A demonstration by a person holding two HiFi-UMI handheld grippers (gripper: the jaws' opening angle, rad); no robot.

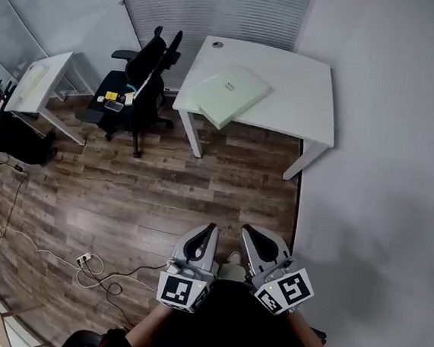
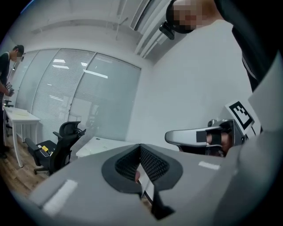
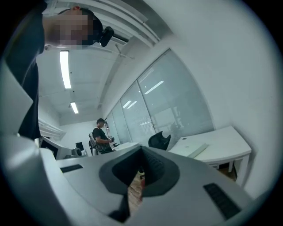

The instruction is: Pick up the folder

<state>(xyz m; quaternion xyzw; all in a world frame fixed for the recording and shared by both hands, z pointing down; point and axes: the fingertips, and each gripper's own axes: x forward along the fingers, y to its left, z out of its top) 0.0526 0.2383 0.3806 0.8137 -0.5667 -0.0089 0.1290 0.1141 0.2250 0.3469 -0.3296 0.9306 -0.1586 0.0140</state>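
A white desk (image 1: 300,101) stands well ahead. Only the gripper views show a standing person (image 3: 101,137) beyond it. The pale green folder (image 1: 228,94) lies flat on the desk's left part. The left gripper (image 1: 211,228) and right gripper (image 1: 246,230) are side by side, jaws apparently pressed together on nothing.

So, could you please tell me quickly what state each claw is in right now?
Left claw: closed, holding nothing.
Right claw: closed, holding nothing.
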